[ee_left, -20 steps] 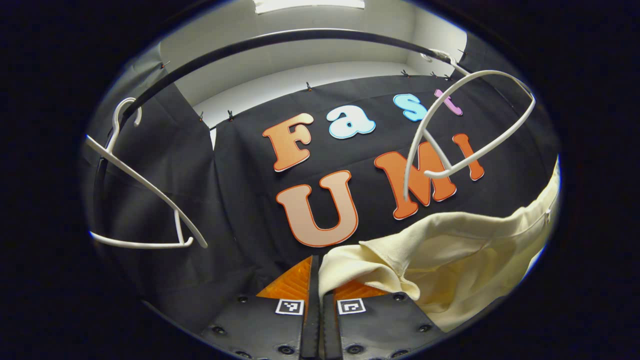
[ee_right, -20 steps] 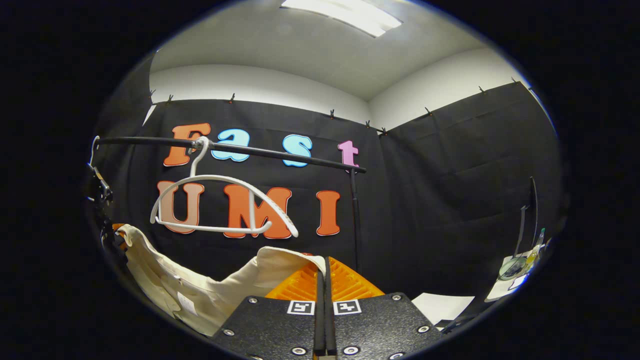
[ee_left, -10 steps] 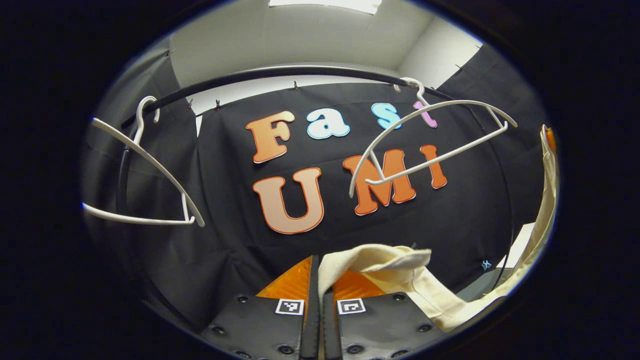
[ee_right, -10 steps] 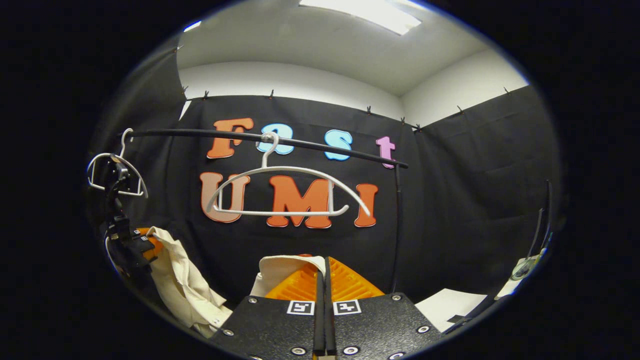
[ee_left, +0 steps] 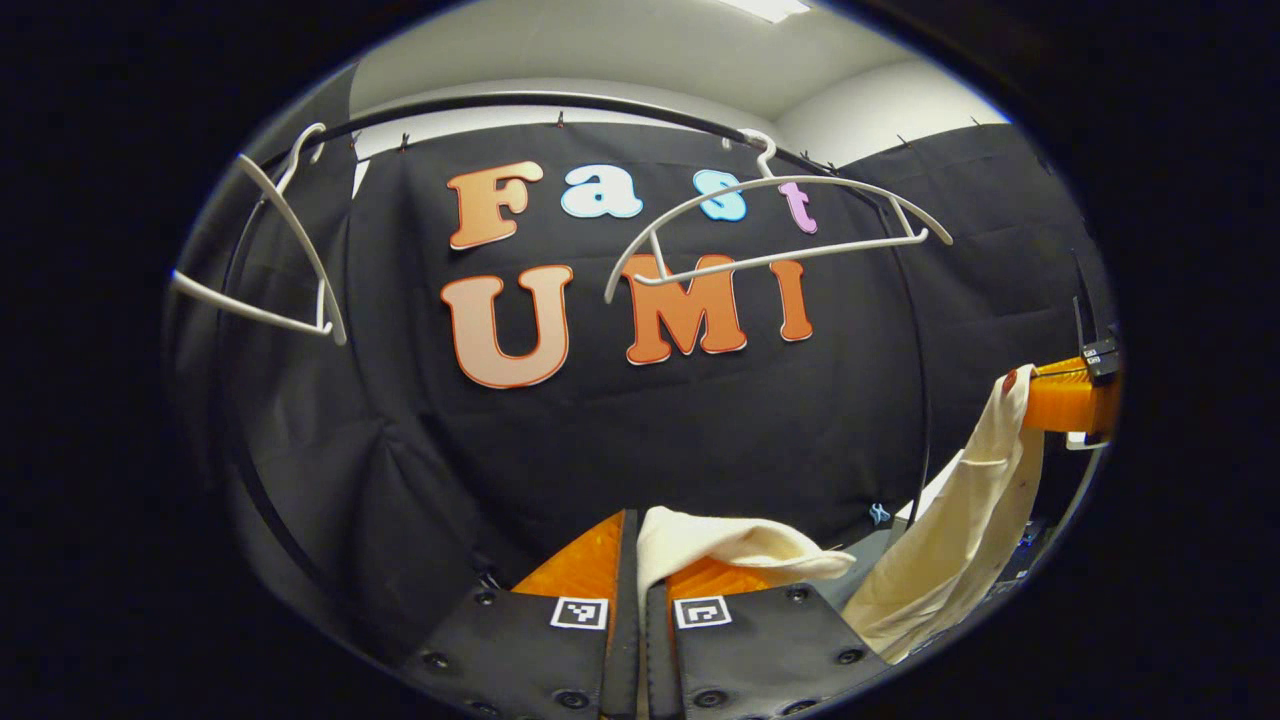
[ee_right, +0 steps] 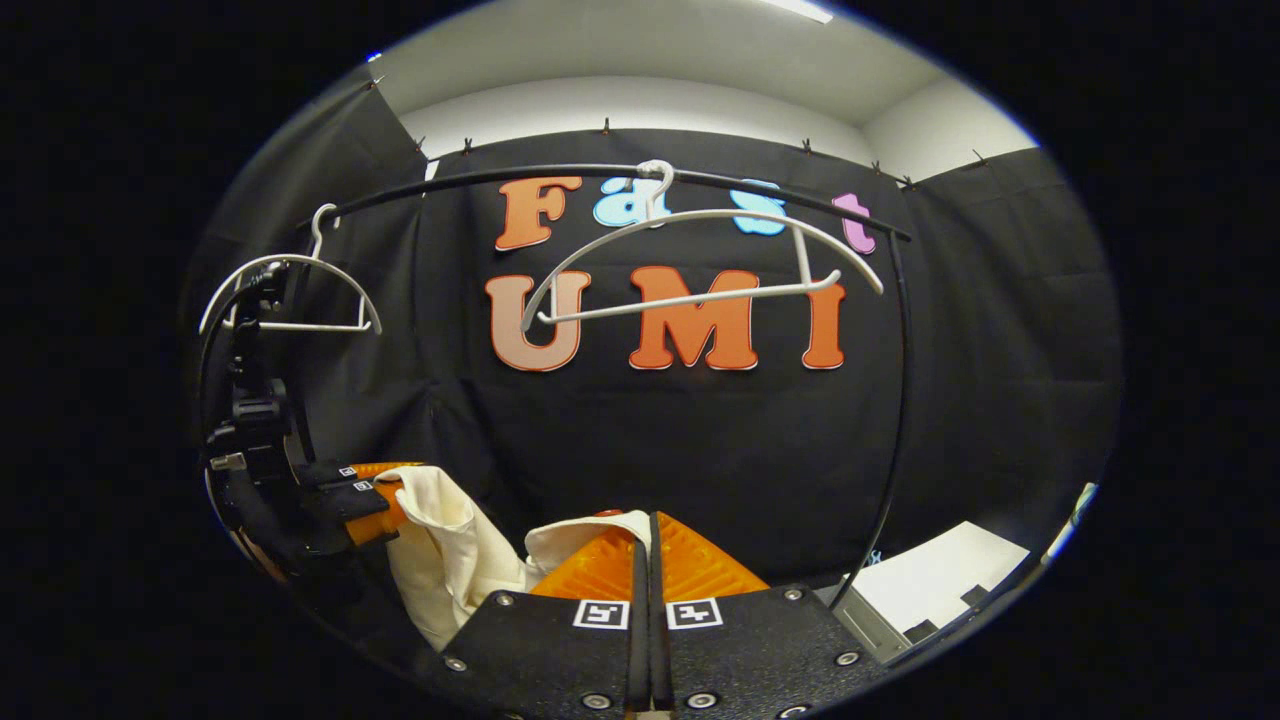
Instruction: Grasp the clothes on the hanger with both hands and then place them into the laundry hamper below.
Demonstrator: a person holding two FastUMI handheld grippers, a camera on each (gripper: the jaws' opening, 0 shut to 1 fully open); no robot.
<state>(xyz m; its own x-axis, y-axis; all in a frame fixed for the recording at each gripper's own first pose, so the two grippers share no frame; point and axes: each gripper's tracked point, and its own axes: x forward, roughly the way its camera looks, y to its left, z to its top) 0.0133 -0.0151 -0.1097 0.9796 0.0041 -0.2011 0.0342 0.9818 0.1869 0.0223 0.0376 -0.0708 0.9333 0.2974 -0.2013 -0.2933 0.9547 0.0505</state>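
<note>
One cream shirt hangs between the two grippers, off the rack. The left gripper is clenched on one fold of it, the right gripper on another. Two bare white hangers hang from one black rail.

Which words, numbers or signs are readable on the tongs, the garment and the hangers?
None.
The left tongs and right tongs each bear two square black-and-white markers: patterns, no letters.
The garment: no print visible.
The hangers: plain white.
</note>
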